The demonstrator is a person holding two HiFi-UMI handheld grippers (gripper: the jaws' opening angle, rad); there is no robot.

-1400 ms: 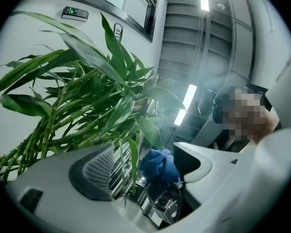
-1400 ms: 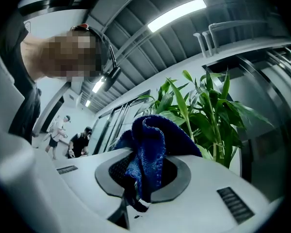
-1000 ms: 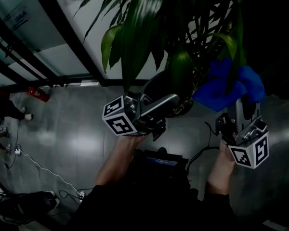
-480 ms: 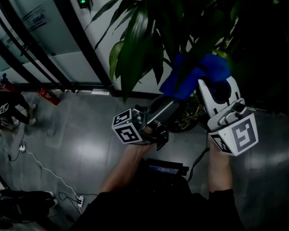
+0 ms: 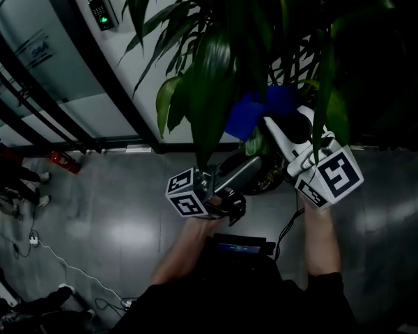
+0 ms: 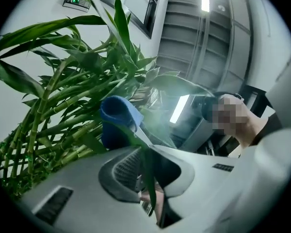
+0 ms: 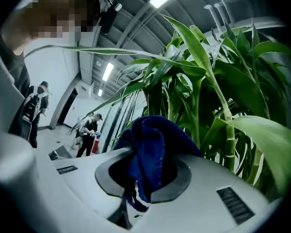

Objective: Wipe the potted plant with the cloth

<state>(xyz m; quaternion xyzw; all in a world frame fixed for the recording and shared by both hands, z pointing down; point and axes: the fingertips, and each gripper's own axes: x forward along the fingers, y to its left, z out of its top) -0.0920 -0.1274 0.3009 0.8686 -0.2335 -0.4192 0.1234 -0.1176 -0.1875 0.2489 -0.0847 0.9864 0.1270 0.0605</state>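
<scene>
Head view: the potted plant [image 5: 212,82] fills the top of the picture, its long dark leaves hanging over both tools. The right hand-held gripper [image 5: 268,122] reaches in among the stems with the blue cloth [image 5: 254,108] bunched at its tip, pressed in among the foliage. The left hand-held gripper [image 5: 255,161] points up toward the plant just below and beside the cloth. From here I cannot tell what sits between its jaws. A grey floor [image 5: 111,207] lies far below, and a card reader [image 5: 101,11] with a green light hangs on the wall.

Left gripper view: the jaws have just been closing and now stand narrow, pinched on a slim green leaf [image 6: 148,171] that runs down between them. The cloth shows just beyond the jaw tips, up and to the left, against bamboo-like stalks. It is near this tool but not touching it.

Right gripper view: the jaws are clamped on the cloth, which wells up from between them in a dark blue fold and hangs a little below them. Stalks and broad leaves stand right behind it and to the right. Only this view shows people [image 7: 89,130] standing far off down a lit hall, with a red fire extinguisher [image 7: 94,143] beside them
</scene>
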